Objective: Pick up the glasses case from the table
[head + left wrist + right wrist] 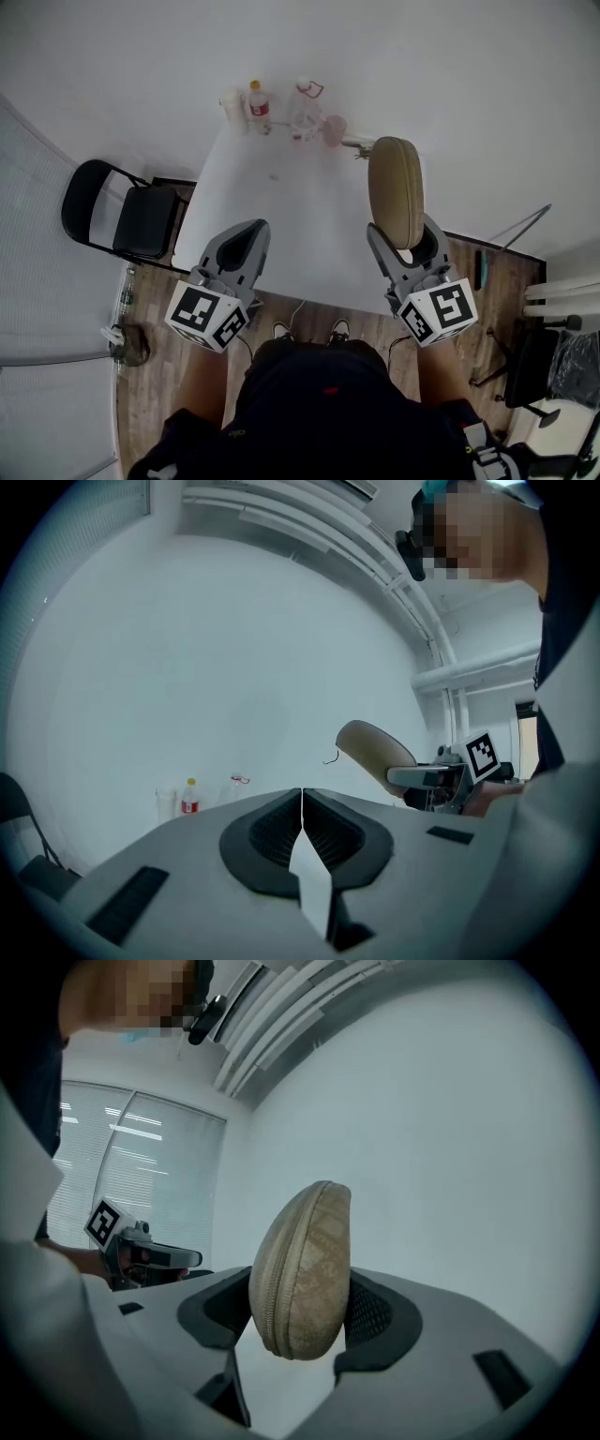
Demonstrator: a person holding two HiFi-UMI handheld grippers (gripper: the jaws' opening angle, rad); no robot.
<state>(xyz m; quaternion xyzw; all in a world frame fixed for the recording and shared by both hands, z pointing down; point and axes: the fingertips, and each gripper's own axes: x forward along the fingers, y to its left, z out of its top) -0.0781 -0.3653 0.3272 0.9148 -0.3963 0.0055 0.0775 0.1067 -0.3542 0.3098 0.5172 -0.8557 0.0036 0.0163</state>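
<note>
The tan zippered glasses case (395,190) is lifted off the white table (281,234) and held in the air, with my right gripper (405,246) shut on its near end. In the right gripper view the case (302,1274) stands on edge between the black pads, zipper seam facing left. My left gripper (246,242) hovers above the table's near left part, jaws shut and holding nothing; in its own view the gripper (301,803) shows its pads meeting along a thin line. The case (375,754) and the right gripper appear at the right of that view.
Small bottles and cups (258,108) and a clear container (306,117) stand at the table's far edge. A black folding chair (127,217) stands left of the table. Wooden floor and stands (525,281) lie to the right. The person's legs are just below the table's near edge.
</note>
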